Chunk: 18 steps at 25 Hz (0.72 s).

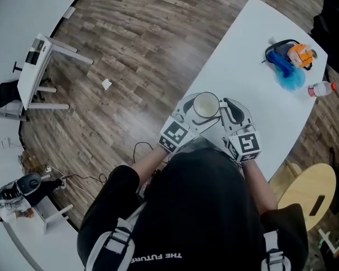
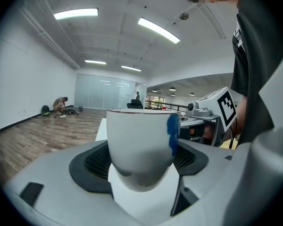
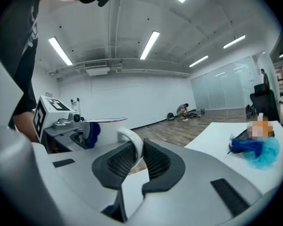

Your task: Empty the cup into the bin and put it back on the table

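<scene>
— So, what fills the picture, widest first?

— Wood floor (image 1: pixel 135 44) all round, then the long white table (image 1: pixel 260 55) slanting away from me, with a round wooden stool (image 1: pixel 308 191) just beside its near right edge. A blue and orange heap (image 1: pixel 288 58) and a bottle (image 1: pixel 322 88) lie at the table's far end, well apart from my work.

— And your tongs?

— Both meet at the table's near end. My left gripper (image 2: pixel 141 157) is pinching the white cup (image 1: pixel 205 104) by its body, a dark pad pressed to each side. My right gripper (image 3: pixel 137 160) is nearly closed, nipping the cup's handle (image 3: pixel 132 142) between its pads.

— Where exactly is the cup?

— Upright, mouth up, between the two grippers over the near end of the table. Whether its foot touches the tabletop I cannot tell.

— Anything smaller?

— A blue mark (image 2: pixel 173 131) on the cup's side, next to the left gripper's right-hand pad.
</scene>
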{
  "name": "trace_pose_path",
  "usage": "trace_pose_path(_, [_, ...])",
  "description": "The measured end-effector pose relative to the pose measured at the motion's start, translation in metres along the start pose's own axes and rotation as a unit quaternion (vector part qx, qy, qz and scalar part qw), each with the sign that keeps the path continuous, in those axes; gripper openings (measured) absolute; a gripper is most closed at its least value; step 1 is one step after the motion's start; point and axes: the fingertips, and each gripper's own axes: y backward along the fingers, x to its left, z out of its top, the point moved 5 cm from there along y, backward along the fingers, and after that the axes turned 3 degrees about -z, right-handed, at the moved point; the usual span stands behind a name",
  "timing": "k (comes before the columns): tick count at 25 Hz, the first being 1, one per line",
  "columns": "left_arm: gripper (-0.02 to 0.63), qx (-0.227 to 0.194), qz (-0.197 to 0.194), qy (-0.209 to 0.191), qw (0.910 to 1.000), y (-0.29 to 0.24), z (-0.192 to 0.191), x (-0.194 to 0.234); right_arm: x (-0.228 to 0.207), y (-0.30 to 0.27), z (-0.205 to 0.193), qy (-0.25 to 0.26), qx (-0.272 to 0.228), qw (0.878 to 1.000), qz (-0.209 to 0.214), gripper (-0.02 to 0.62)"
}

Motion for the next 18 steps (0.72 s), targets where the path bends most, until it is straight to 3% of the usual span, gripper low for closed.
trace_pose_path(5, [0.391,-0.005,0.064,0.046,0.9969,0.066,-0.026,0.034,0.059,-0.054,-0.008,-0.039,0.053,0.994,0.084,0.057])
trace_pose_path(7, [0.391,-0.002,0.085,0.089,0.9924,0.088,-0.044,0.045,0.081,-0.073,-0.019,-0.036,0.083,0.989,0.115,0.057])
trace_pose_path(10, [0.391,0.011,0.108,0.166,0.9801,0.120,-0.082,0.054,0.116,-0.095,-0.043,-0.025,0.133,0.979,0.155,0.057])
trace_pose_path(18, [0.391,0.055,0.160,0.285,0.9437,0.169,-0.156,0.071,0.178,-0.140,-0.102,-0.021,0.232,0.947,0.223,0.057])
